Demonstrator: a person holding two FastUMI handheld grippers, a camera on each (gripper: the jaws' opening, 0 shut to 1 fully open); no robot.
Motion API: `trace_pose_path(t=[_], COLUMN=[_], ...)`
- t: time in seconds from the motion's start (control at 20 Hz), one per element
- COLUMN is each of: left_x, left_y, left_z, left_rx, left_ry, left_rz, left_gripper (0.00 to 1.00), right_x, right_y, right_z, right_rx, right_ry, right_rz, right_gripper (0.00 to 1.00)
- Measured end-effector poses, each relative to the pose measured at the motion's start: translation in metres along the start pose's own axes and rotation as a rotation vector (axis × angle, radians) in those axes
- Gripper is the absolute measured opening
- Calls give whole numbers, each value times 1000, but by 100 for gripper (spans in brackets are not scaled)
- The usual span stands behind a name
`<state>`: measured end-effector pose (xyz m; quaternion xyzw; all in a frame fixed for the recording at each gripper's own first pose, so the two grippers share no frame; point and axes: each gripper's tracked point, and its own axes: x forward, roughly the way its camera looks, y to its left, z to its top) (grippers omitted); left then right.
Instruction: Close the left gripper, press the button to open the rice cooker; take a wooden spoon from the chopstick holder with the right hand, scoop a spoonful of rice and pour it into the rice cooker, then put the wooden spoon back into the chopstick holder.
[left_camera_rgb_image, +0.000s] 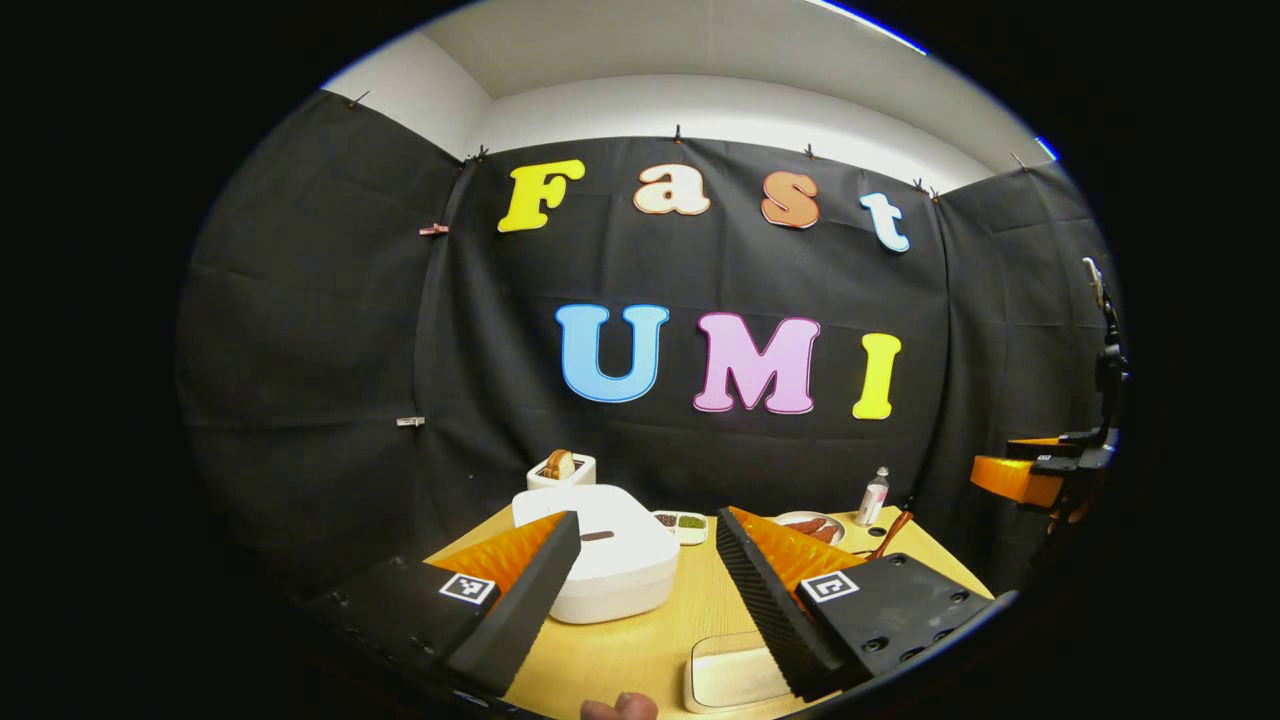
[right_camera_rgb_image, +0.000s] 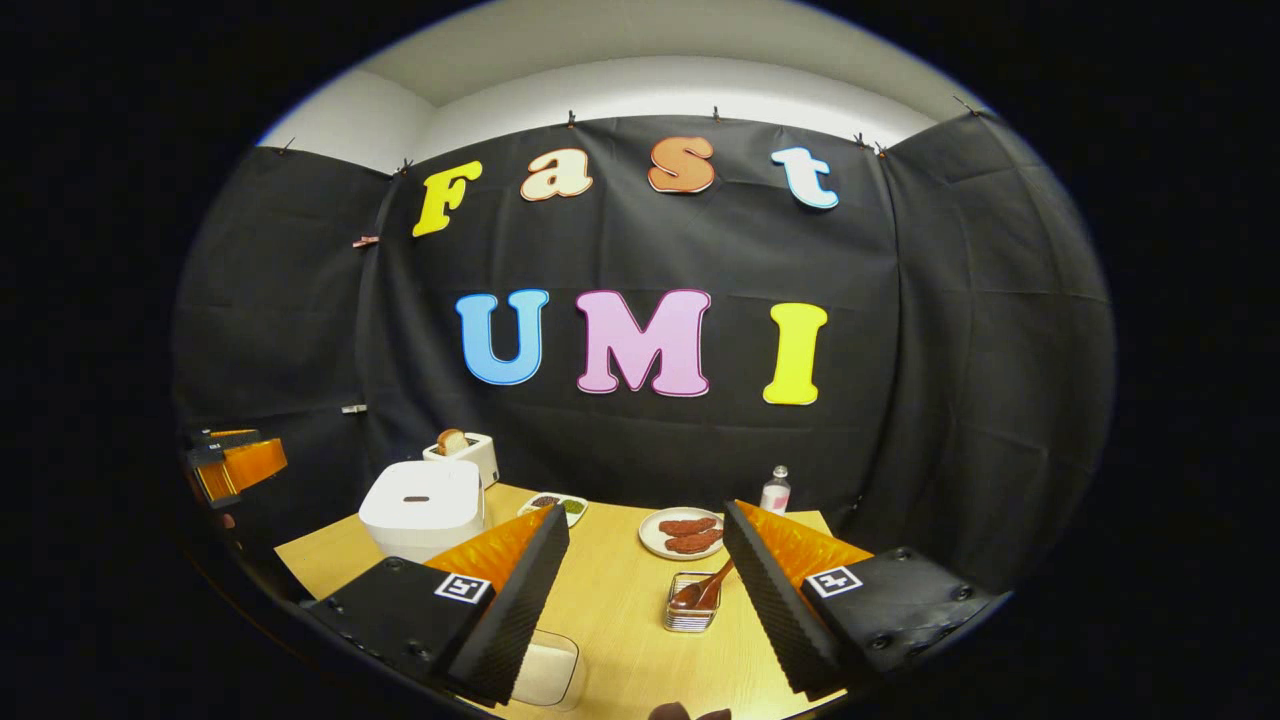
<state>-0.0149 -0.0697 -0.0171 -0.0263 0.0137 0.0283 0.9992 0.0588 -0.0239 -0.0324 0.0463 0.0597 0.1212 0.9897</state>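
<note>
**Both grippers spread above the table, cooker shut**

No brand or readable label can be made out on anything on the table; the bottle's (right_camera_rgb_image: 775, 492) label is too small to tell. Each gripper carries square black-and-white marker tags on its finger mounts.

The cooker (left_camera_rgb_image: 605, 560) is a white, rounded box with a flat lid, lid down, and a small dark slot-like mark on top. In the left gripper view it sits on the wooden table (left_camera_rgb_image: 640, 650) just ahead of the left gripper (left_camera_rgb_image: 648, 545), partly behind that gripper's left finger. In the right gripper view the cooker (right_camera_rgb_image: 422, 505) stands at the table's far left.

The spoon (right_camera_rgb_image: 705, 588) is brown wood; it leans in a small clear holder (right_camera_rgb_image: 690, 612) near the table's middle, handle tilted up to the right. A clear box of rice (left_camera_rgb_image: 730, 672) lies at the near edge, touching no finger that I can see.

The left gripper's fingers are spread wide with nothing between them. The right gripper (right_camera_rgb_image: 648, 540) is likewise spread, holding nothing.

Farther back stand a toaster (left_camera_rgb_image: 561, 468) with bread in it, a small dish of grains (left_camera_rgb_image: 683, 523), and a plate (right_camera_rgb_image: 682, 533) with reddish-brown pieces.
</note>
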Motion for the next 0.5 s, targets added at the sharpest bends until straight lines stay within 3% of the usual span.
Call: trace_pose_path(t=[0.5], left_x=[-2], left_y=[-10], left_z=[1], left_rx=[11], left_ry=[-8], left_rz=[-34], left_gripper=[95], right_x=[-18], right_y=[-10], right_z=[11], right_rx=[8], right_ry=[-41], right_rz=[-41], right_gripper=[98])
